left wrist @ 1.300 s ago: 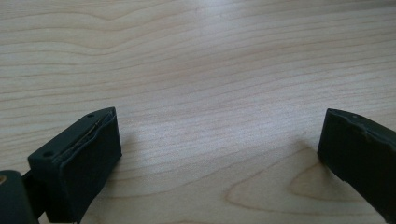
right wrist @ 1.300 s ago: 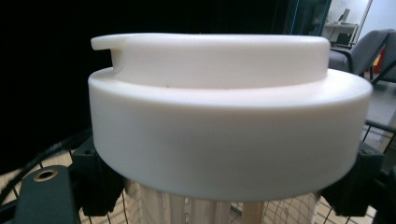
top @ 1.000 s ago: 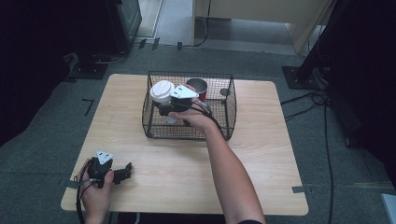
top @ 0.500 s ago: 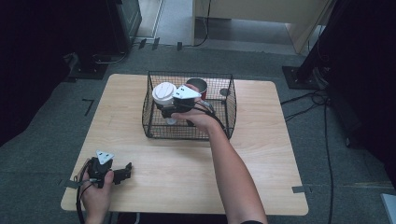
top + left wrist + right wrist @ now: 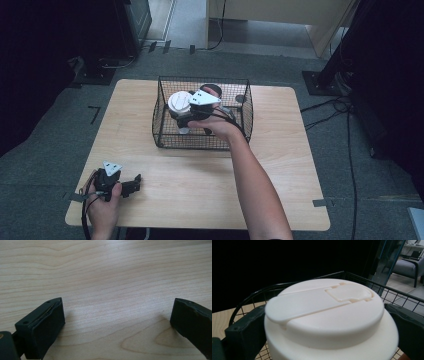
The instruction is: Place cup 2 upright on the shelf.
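A paper cup with a white lid [image 5: 178, 102] [image 5: 324, 315] stands inside the black wire basket [image 5: 165, 135] at the table's far middle. My right gripper [image 5: 181, 114] [image 5: 325, 322] reaches into the basket from the right. Its jaws have just been opening and now stand wide on either side of the cup, just under the lid's rim, without clamping it. My left gripper [image 5: 135, 181] [image 5: 117, 320] rests near the table's front left corner. It is open over bare wood, with nothing between its fingers.
A second, dark cup [image 5: 214, 88] sits in the basket's far part, with a small dark round thing [image 5: 240, 98] at the far right wall. The basket's wire rim [image 5: 352, 275] rings the cup closely. The light wooden table [image 5: 280, 165] spreads in front of the basket.
The right hand and the cup have shifted slightly to the right and nearer within the basket. The left hand has kept still.
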A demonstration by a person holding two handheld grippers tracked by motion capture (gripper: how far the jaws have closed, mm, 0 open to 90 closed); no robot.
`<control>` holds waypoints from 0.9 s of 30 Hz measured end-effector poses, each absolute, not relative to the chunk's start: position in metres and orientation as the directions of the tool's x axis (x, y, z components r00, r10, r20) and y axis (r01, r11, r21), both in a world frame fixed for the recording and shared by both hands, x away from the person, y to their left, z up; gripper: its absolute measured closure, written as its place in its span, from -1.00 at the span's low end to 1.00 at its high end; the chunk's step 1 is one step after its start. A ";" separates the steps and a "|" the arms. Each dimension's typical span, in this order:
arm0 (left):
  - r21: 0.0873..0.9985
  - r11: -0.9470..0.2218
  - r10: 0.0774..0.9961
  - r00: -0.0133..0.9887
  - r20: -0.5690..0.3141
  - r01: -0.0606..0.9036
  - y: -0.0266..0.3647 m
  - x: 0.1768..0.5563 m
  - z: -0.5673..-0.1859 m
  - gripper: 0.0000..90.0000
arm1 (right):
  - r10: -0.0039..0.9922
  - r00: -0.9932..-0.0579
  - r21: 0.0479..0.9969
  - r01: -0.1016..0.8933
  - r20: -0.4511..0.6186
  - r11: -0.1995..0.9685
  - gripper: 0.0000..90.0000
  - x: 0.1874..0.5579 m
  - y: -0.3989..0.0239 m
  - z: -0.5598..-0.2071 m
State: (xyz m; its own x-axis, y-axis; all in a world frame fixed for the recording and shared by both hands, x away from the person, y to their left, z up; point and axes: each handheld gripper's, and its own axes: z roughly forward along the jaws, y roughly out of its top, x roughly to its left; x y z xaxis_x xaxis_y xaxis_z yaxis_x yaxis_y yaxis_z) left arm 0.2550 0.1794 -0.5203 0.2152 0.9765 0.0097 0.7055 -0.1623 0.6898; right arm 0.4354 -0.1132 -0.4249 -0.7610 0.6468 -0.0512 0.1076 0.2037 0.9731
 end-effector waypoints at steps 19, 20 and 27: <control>0.689 -0.164 0.976 0.216 0.011 0.706 0.179 0.255 -0.520 -1.00 | 0.680 -0.730 0.988 0.047 -0.066 0.146 -1.00 0.407 -0.151 -0.387; 0.689 -0.163 0.976 0.216 0.011 0.706 0.179 0.255 -0.520 -1.00 | 0.685 -0.726 0.989 0.048 -0.064 0.143 -1.00 0.405 -0.153 -0.387; 0.689 -0.163 0.976 0.215 0.011 0.706 0.179 0.255 -0.520 -0.99 | 0.712 -0.699 0.990 0.045 -0.063 0.131 -1.00 0.392 -0.167 -0.383</control>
